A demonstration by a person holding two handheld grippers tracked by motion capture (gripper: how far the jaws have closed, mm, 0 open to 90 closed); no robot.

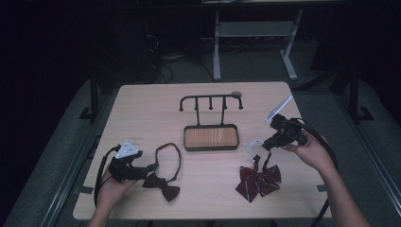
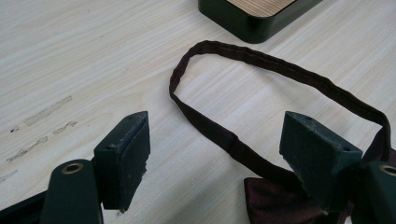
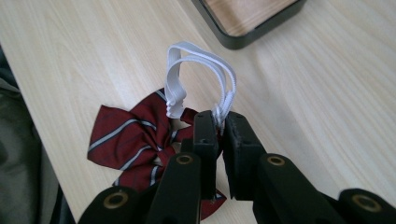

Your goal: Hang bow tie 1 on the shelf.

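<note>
Dark room, light wood table [image 1: 142, 101] w/ grey floor around it. Landmark = hook stand [image 1: 211, 124], sitting mid-table, black rail of pegs over a wood-inlaid tray base.

Left of the stand, near the front edge: left gripper [image 1: 142, 169] is resting low in the person's left hand [image 1: 109, 189], grey plate on top, cable looping off to the left. Jaws are standing wide apart, nothing pinched. Left gripper view: dark maroon bow tie [image 2: 275, 198] is lying flat on the table, its strap loop [image 2: 219, 135] running between the two pads; right pad is sitting over the bow's edge, contact can't tell. In the high view that bow tie [image 1: 162, 185] is lying front-left of the stand, loop pointing back toward the tray.

Right of the stand: striped red bow tie [image 1: 258, 180] is hanging/resting front-right of the tray, lower part on or near the table, can't tell which. Right gripper [image 1: 265, 144], in the right hand [image 1: 309, 149], is sitting above it, jaws pinched narrow on its white elastic band [image 3: 219, 81]. Right gripper view: band is arching up out of the closed pads, bow [image 3: 133, 135] dangling behind them, tray corner [image 3: 247, 28] beyond.
</note>
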